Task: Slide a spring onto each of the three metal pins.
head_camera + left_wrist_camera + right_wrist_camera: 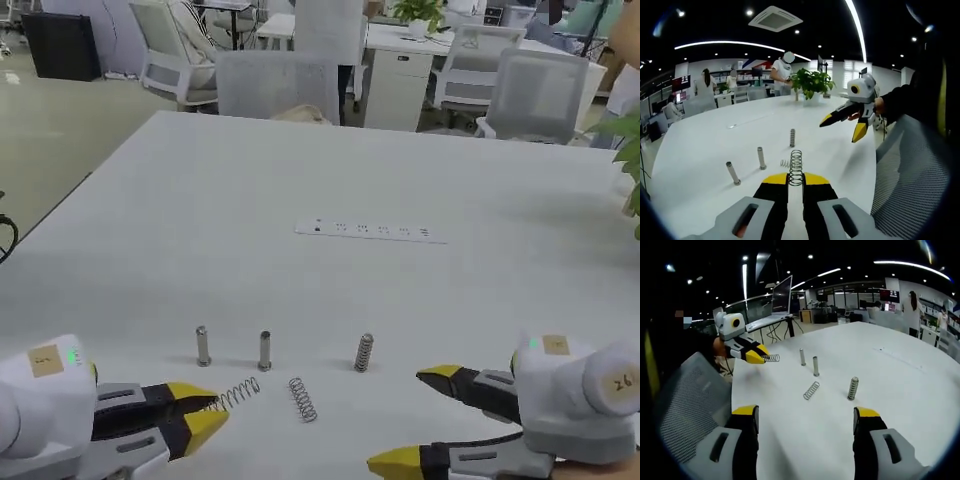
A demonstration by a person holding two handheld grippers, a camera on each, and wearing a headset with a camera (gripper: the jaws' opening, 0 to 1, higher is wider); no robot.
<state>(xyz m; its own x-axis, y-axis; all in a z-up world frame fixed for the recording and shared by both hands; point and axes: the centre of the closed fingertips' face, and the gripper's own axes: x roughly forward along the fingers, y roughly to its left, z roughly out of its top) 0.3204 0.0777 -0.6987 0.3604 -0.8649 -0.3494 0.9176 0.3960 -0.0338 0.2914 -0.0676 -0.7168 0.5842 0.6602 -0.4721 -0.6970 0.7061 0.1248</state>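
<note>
Spring (238, 392) is clamped in the left gripper (208, 408) at lower left; a bare pin (203, 345), a second bare pin (265, 350), a loose spring (302, 399) and an upright spring (364, 352) are ranged across lower centre; the right gripper (395, 418) is held open at lower right.

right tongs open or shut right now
Open. In the right gripper view the right tongs show their two yellow tips wide apart, with nothing between them but bare table.
</note>
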